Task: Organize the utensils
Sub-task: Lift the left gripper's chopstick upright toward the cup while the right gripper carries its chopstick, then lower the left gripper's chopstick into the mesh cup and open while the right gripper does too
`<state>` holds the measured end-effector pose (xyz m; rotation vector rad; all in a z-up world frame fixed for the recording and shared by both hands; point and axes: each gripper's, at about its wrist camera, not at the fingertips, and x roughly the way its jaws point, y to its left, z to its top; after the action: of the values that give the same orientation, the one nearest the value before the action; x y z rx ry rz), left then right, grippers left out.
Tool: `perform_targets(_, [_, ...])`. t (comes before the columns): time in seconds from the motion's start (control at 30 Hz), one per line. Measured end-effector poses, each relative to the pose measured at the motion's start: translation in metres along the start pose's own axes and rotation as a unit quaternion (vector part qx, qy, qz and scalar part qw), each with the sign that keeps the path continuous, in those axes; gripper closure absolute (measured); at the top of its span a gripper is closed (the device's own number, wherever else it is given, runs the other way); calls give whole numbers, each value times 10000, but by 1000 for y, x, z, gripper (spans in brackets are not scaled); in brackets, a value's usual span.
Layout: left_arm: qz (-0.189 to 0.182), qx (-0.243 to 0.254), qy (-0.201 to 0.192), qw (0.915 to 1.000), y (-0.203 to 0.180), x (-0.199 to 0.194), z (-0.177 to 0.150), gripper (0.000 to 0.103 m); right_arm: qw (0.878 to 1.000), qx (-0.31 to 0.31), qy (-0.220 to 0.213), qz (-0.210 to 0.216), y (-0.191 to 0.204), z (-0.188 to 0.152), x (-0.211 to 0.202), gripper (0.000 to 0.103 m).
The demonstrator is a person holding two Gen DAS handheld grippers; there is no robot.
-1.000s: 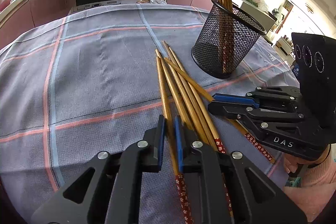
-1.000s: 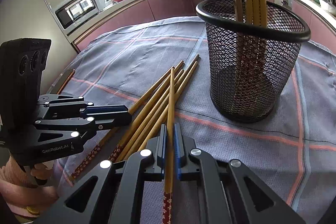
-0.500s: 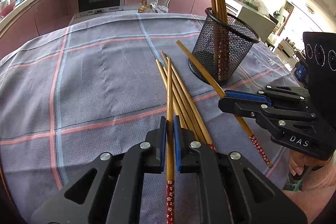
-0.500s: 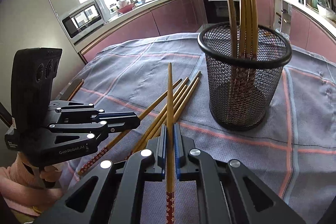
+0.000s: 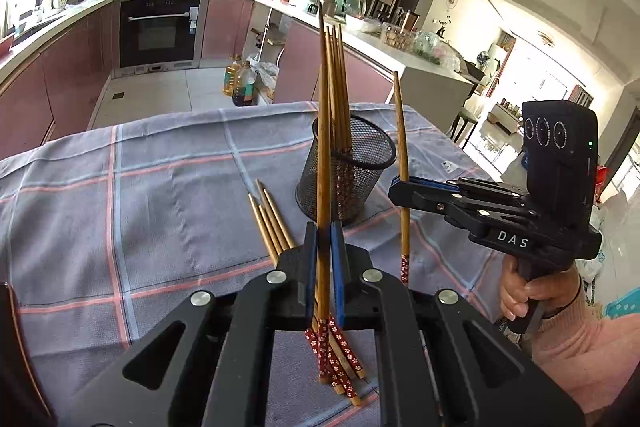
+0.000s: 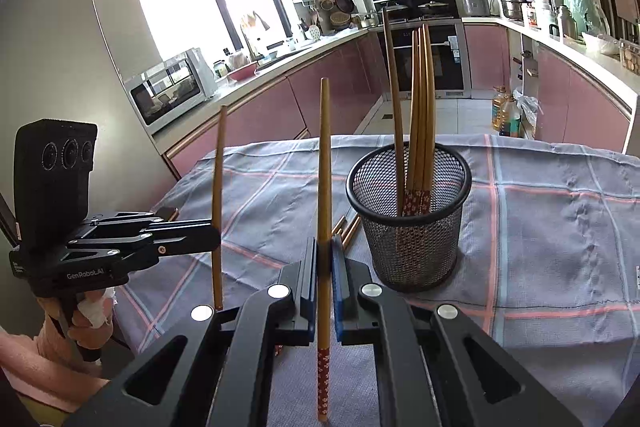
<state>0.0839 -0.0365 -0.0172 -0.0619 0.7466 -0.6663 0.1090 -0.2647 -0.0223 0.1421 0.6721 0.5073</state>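
Both chopsticks, lying low over the pile half a second ago, now stand upright, lifted clear of the surface [image 5: 160, 195].

Left hand-held gripper [image 5: 324, 251]: fingers clamped on one chopstick [image 5: 323, 155], held near vertical with the tapered tip up and the red floral end hanging below the jaws. Right hand-held gripper [image 6: 325, 263]: likewise clamped on a second chopstick [image 6: 324, 163], in the same attitude. Judgement: the upright hold, decorated end down, suits a straight drop into the mesh holder [image 6: 408, 227], matching the chopsticks already standing there [image 6: 418, 115] with floral ends at the bottom.

The holder stands on the checked cloth, toward the far right of the surface. Remaining loose chopsticks [image 5: 272, 223] lie flat just to its left, partly hidden behind the left gripper.

View differences. The left wrist view shows the loose pile nearly end to end, including the floral ends [image 5: 340, 355] below the jaws, and the right gripper [image 5: 404, 185] from the side, pinching its chopstick [image 5: 402, 163] about midway. The right wrist view shows only a few tips of that pile beside the holder base, but looks down into the holder mouth, and shows the left gripper [image 6: 214, 233] side-on with its chopstick [image 6: 218, 195].

Neither held chopstick is yet over the holder rim; both stand near it, on its near side.
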Motion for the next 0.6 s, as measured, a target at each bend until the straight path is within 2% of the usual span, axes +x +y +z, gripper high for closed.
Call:
perform_targets(0.27, [-220,-134,-348,9991,-1,-19,16,95,9993,-57,-365,-14,-3,18,-19,97])
perform_targets(0.6, [-306,-149,-811,9961,-10,-21,57,95,9954,-274,-905,-177,-7,56,-41,97])
